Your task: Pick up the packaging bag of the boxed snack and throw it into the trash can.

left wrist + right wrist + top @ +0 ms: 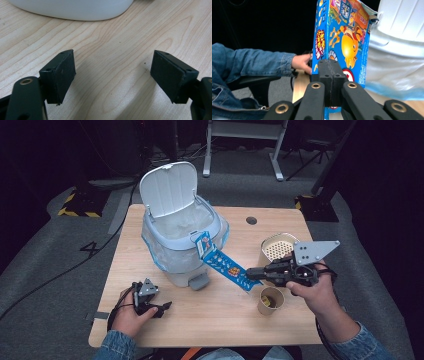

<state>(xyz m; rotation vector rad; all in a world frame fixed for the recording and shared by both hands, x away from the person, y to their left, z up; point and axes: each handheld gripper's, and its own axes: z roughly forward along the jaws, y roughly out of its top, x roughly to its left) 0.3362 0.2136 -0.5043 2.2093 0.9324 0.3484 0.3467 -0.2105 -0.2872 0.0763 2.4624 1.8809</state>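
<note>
From above, the right hand-held gripper (252, 273) clamps one end of a blue snack box (222, 262), whose other end leans over the rim of the open pedal bin (182, 237); the left hand-held gripper (165, 306) rests on the wooden surface (210, 315). In the left gripper view, its jaws stand wide apart over bare wood. In the right gripper view, the jaws press together on the box's (342, 37) lower edge beside the bin's liner

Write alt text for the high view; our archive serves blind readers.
The right tongs hold a flattened blue snack box, its far end at the rim of an open white pedal bin on a wooden table. The left tongs rest near the table's front edge.
</note>
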